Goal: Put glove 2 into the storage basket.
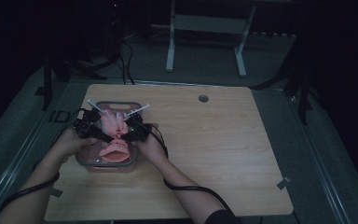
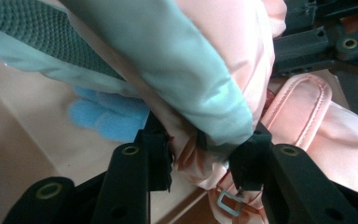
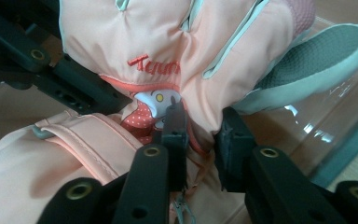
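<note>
Pinching pink backpack (image 1: 113, 135) inside clear bin (image 1: 86, 162), walls close.

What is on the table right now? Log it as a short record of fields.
surface: wooden table
container: clear box, near the left edge
contents: pink glove, partly inside the box
left gripper: jaws pinch the glove's fabric
right gripper: jaws pinch the glove's fabric near its wrist
glove details: pale green trim, grey palm patch, red stitched lettering
</note>
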Motion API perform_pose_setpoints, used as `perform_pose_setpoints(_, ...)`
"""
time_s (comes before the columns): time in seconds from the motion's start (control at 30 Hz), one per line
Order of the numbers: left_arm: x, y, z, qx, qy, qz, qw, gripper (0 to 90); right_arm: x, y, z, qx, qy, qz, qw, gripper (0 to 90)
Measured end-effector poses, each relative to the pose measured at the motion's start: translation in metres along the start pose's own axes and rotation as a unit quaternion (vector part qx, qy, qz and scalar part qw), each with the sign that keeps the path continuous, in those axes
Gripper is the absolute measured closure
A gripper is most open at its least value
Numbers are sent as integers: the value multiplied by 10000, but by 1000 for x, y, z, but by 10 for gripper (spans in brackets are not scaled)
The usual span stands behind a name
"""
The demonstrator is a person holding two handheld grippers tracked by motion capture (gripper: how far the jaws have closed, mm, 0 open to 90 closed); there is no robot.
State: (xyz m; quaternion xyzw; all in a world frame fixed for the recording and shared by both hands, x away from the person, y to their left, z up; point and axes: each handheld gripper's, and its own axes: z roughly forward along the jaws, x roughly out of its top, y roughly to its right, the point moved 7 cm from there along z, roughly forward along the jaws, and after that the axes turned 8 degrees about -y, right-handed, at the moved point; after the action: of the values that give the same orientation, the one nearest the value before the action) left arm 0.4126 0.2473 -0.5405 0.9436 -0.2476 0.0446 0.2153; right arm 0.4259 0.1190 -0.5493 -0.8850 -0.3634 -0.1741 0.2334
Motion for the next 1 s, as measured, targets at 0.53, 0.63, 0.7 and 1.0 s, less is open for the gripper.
perform_pose_setpoints(0.53,15,-7,-8,793,803,-181,9934,235,20,11,-27,217,421,-268,9985,243)
perform_pose_setpoints(0.63,17,-4,-16,1082,1117,-160,9877,142,18,13,-36,305,493,-340,9977,210)
perform_pose_setpoints(0.7,18,1,-23,1048,1350,-98,9852,86,18,14,-44,378,587,-351,9969,207)
perform_pose_setpoints(1.0,17,48,-45,1062,1915,376,9750,6,7,23,-74,392,692,-460,9958,195)
